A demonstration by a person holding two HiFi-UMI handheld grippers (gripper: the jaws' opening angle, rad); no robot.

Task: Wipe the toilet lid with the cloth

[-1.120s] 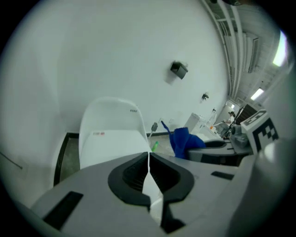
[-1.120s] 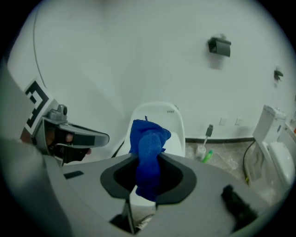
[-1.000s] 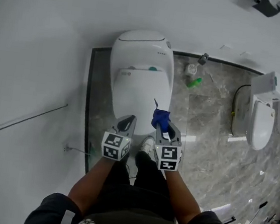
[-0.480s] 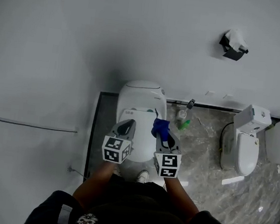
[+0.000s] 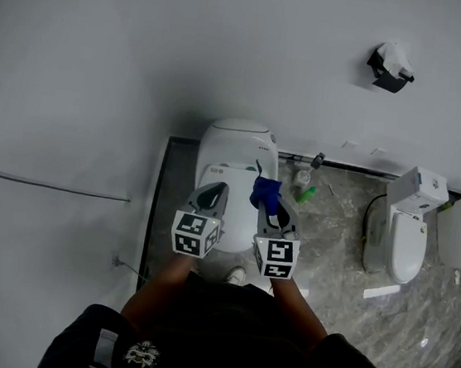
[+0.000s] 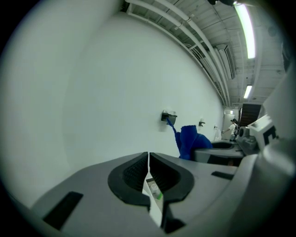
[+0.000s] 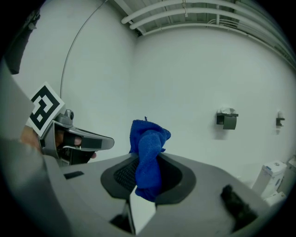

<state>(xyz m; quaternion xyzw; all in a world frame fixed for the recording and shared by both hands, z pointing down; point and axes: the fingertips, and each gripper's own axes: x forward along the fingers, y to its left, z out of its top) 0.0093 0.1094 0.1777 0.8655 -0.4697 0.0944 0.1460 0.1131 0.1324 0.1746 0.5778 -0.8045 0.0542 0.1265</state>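
Bunching between the clamped jaws of the right tool (image 7: 147, 183), the blue microfibre cloth (image 7: 148, 152) is hanging over the white oval toilet lid (image 5: 235, 180). The lid is lying below and ahead, its long axis running toward the wall. The left tool (image 6: 148, 162), pinched shut and empty, is hovering over the lid's left side.

The blue cloth (image 7: 147, 155) looks nubby, the white toilet lid (image 5: 236, 176) glossy, the stone-patterned floor (image 5: 342, 236) polished.
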